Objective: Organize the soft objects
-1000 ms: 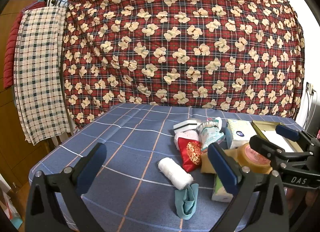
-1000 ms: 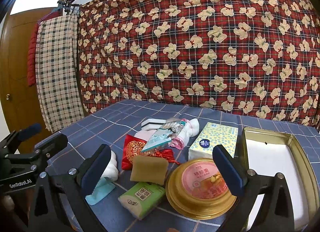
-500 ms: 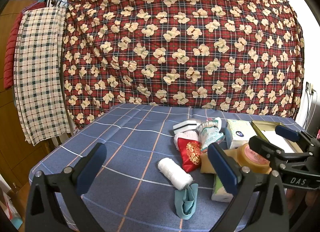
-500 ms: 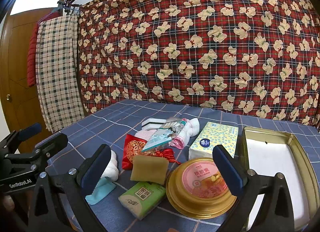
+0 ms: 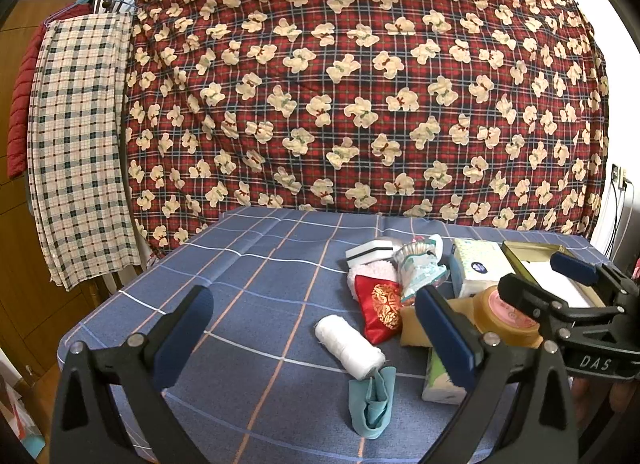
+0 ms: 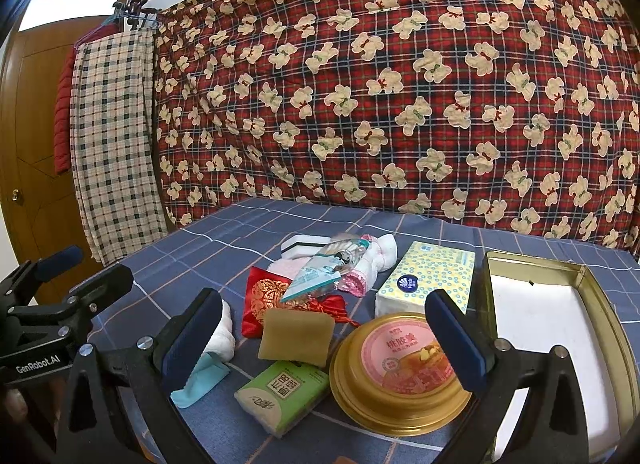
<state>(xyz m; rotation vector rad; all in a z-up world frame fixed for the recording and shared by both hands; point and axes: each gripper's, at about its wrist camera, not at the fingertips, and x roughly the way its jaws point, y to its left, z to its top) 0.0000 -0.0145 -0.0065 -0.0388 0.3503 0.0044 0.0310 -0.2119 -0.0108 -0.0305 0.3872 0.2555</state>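
Observation:
Soft things lie in a cluster on the blue checked table (image 5: 248, 280): a white rolled towel (image 5: 349, 346), a teal cloth (image 5: 373, 400), a red embroidered pouch (image 6: 272, 300), a tan sponge (image 6: 297, 336), a green tissue pack (image 6: 282, 396), a yellow-white tissue pack (image 6: 430, 280) and a pink-white towel roll (image 6: 370, 264). My left gripper (image 5: 314, 338) is open and empty, above the table's near left. My right gripper (image 6: 326, 342) is open and empty, above the sponge and the round tin.
A round gold tin (image 6: 402, 372) with a pink label sits near the front. An open rectangular gold tin (image 6: 600, 304) with a white floor stands at the right. A red bear-print blanket (image 5: 360, 104) hangs behind. A checked cloth (image 5: 80, 152) hangs at the left.

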